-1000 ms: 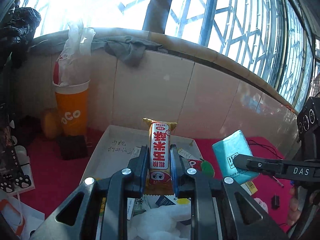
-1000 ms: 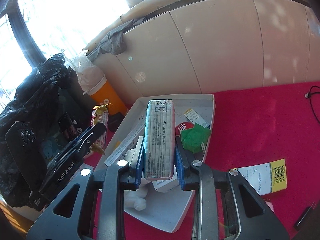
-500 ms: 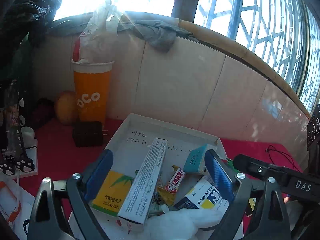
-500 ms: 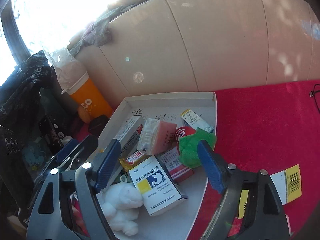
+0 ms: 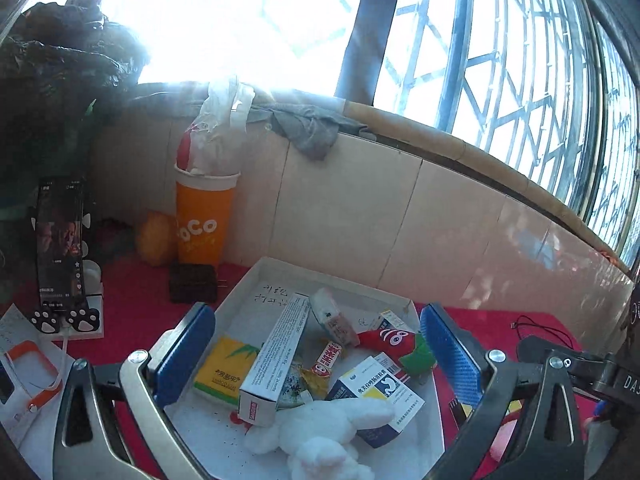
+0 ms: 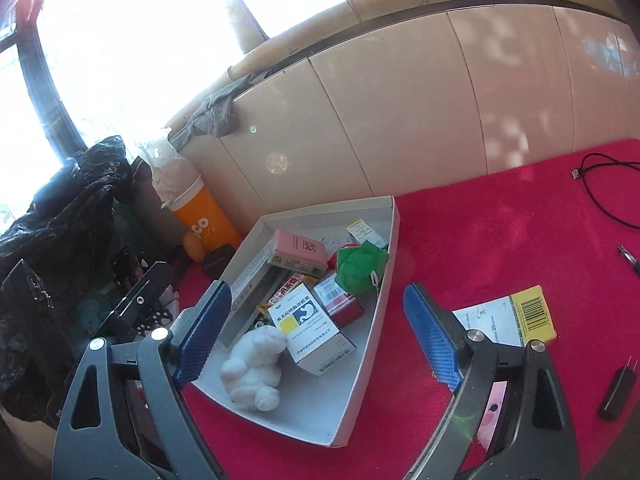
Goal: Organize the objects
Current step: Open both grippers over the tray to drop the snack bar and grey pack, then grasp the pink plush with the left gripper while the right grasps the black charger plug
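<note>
Both sets of jaws stand spread wide with nothing between them. The left gripper hangs over the near part of the white tray, its blue pads framing the jumble inside; the right gripper sits at the tray's near right edge, one pad over the tray floor and the other over the red tabletop.

Nearest in the tray lies a white plush toy, its lower part cut off by the frame edge in the left view. Touching it is a white, blue and yellow medicine box. To the left rests a long white box, pointing away from the jaws and leaning over a yellow packet. A small red-and-yellow snack packet lies between the two boxes, partly buried. Farther in sit a red and green plush and a pink wrapped pack; what lies under them is hard to make out.

Beyond the tray, an orange cup with a plastic bag stuffed in it stands against the tiled wall, a black adapter just before it. A phone stands upright on a stand to the left. In the right view, a yellow-edged leaflet lies on the tabletop, partly hidden by the right jaw. Window glare washes out the top.
</note>
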Available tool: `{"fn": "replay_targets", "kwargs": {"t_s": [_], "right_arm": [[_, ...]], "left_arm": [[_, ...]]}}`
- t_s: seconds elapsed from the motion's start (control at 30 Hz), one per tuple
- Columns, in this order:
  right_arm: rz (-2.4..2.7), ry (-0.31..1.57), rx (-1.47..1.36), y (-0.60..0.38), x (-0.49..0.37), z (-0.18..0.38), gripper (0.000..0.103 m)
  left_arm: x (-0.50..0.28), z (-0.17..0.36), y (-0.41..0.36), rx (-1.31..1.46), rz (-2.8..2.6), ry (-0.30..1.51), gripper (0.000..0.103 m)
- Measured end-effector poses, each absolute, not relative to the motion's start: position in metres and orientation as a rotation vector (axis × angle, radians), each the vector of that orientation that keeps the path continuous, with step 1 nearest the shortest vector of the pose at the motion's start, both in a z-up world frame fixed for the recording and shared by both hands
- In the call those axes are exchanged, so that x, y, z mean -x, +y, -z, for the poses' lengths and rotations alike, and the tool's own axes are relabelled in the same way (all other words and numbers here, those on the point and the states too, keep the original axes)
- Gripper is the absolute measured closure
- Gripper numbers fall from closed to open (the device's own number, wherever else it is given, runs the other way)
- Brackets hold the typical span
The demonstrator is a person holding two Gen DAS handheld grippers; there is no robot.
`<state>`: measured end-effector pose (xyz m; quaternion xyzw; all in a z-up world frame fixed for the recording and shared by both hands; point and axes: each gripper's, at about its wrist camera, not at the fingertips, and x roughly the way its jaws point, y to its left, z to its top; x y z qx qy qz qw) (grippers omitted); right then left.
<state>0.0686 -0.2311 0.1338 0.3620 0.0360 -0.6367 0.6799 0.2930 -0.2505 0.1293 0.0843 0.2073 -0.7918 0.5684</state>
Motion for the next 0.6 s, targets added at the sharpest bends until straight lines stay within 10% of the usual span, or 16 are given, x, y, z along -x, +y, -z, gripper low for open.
{"fn": "replay_targets", "kwargs": {"t_s": [0.6], "right_arm": [[1.802,-0.224,-0.524,-0.057,0.026,-0.180,0.001]], "left_arm": [[-0.260,-0.136,-0.195,-0.240,1.974,0.488,0.000]]}}
